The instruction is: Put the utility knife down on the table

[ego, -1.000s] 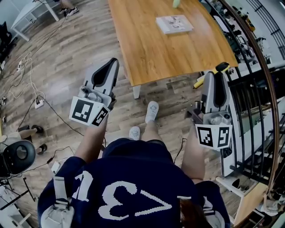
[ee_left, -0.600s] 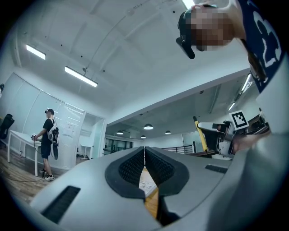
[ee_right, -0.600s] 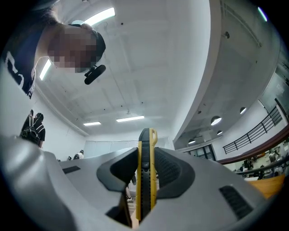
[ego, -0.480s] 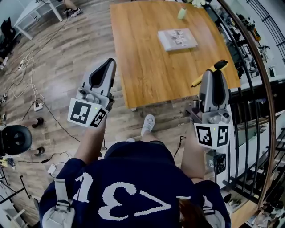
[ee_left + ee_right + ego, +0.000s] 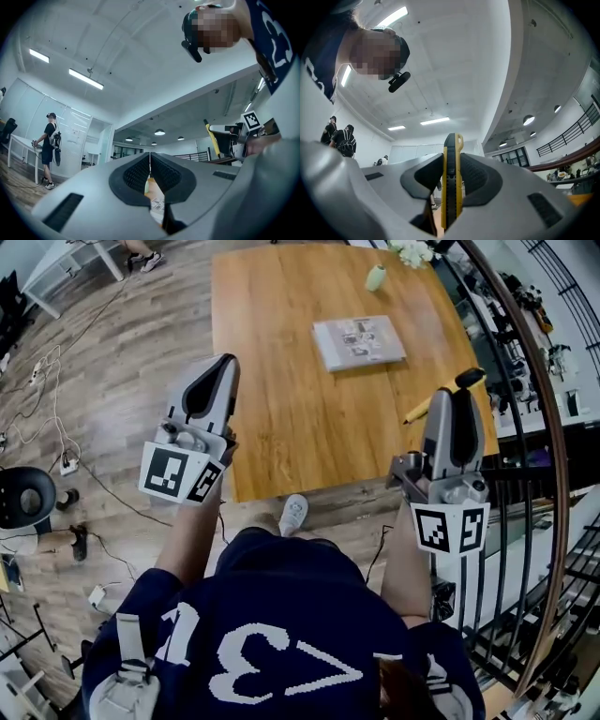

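The wooden floor fills the left of the head view, with cables lying across it. The wooden table stands ahead of you, its near edge just beyond your shoe. A dark railing curves down the right side, next to the table's right edge. Your dark shirt with white print takes up the bottom of that view.

Your left gripper is raised over the table's near left corner. In the left gripper view its jaws are closed together with nothing between them; only a thin slit shows a strip of the table beyond. A person stands far off by a white desk.

Your right gripper is up at the table's right edge, beside the railing. Its jaws are clamped on the utility knife, which stands on edge between the pads, yellow body with a black slider strip, its end poking past the fingertips toward the ceiling. From the head view the knife crosses the gripper at a slant: the yellow end juts out to the left over the table edge and the black end shows at the upper right. It is held in the air, not lying on the table.

A booklet lies flat on the far half of the table, well away from both grippers. A small pale green bottle stands beyond it near the far edge.
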The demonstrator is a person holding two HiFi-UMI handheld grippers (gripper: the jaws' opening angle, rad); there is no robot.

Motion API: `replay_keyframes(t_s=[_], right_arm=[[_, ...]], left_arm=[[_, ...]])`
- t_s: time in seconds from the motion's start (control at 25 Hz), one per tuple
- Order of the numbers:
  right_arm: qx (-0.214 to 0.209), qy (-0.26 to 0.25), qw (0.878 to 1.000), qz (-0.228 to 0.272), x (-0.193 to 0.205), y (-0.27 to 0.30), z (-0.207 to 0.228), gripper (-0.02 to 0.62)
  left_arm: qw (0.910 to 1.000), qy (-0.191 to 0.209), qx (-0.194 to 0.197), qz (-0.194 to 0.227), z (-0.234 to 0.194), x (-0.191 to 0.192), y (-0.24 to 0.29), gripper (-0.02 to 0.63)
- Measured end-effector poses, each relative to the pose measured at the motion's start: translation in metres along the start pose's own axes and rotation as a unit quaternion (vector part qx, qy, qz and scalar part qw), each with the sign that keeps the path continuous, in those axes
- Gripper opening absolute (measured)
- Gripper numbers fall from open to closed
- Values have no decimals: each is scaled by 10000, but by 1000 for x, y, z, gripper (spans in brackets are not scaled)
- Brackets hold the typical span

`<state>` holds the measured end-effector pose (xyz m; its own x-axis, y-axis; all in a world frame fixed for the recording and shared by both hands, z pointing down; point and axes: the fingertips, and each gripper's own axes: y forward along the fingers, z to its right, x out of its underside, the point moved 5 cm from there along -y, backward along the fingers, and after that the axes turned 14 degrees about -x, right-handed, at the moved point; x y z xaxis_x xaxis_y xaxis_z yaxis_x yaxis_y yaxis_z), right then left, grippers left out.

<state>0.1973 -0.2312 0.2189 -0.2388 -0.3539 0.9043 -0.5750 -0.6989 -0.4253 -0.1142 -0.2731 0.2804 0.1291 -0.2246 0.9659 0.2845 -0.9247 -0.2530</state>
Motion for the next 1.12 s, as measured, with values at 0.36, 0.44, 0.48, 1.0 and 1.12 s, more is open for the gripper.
replay_keyframes(t_s=[0.36, 0.44, 0.48, 1.0, 1.12], right_arm=[[162, 275, 9989, -346, 33, 24, 42, 127], [255, 348, 9978, -503, 47, 26, 48, 127], [301, 396, 9970, -596, 55, 26, 51, 127], [721, 1197, 9614, -2369, 235, 15, 95, 127], [864, 1272, 9371, -3134, 296, 5, 107, 127]], left_arm=[[9991, -53, 269, -319, 14, 29, 56, 18], [9985, -85, 347, -416, 12, 40, 67, 18], [9982, -98, 375, -468, 11, 46, 71, 18], [9900, -270, 510, -1288, 0, 142, 102, 18], [9874, -291, 527, -1461, -1, 157, 99, 18]])
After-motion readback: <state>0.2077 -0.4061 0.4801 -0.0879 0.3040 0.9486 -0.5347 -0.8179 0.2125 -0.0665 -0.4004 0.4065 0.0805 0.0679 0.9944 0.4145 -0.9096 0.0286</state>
